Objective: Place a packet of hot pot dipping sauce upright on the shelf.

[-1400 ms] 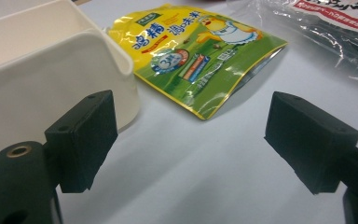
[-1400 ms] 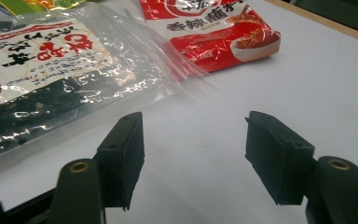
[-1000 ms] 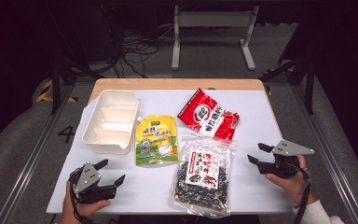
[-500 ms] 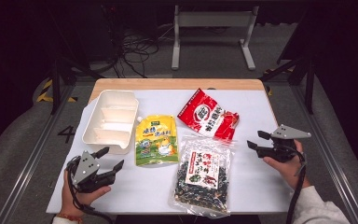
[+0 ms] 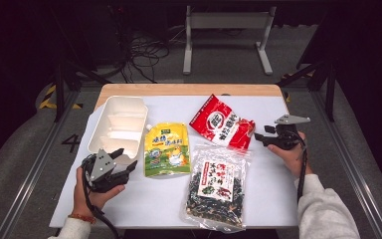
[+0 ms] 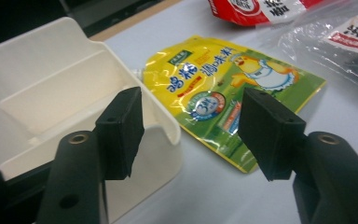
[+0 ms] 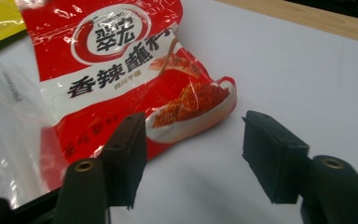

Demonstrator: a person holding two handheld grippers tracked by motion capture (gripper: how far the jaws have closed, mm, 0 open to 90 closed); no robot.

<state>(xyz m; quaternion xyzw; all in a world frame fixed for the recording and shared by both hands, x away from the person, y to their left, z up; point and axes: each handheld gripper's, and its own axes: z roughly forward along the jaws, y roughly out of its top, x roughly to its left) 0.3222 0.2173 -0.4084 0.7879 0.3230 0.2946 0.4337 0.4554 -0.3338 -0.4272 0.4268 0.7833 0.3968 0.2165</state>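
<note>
My left gripper (image 5: 126, 158) hovers at the near corner of the white divided container (image 5: 117, 127). Its jaws have just been closing, but they stand open with nothing gripped. In the left gripper view (image 6: 191, 133) the container's corner (image 6: 168, 140) and the yellow pouch (image 6: 223, 88) lie just beyond the pads. My right gripper (image 5: 260, 134) is open at the right side of the table, pointing at the red snack bag (image 5: 221, 122). In the right gripper view (image 7: 193, 156) the bag's corner (image 7: 121, 79) lies past the left jaw, and bare table shows between the pads.
A clear bag of dark dried food (image 5: 214, 186) lies at the front middle, beside the yellow pouch (image 5: 166, 149). The white table cover (image 5: 273, 199) ends at a wooden strip (image 5: 189, 89) along the far edge. Dark floor, cables and stand legs lie beyond.
The right gripper has moved away from me and leftward, up to the red bag's corner. The left gripper has risen and edged toward the container, its jaws narrower than before.
</note>
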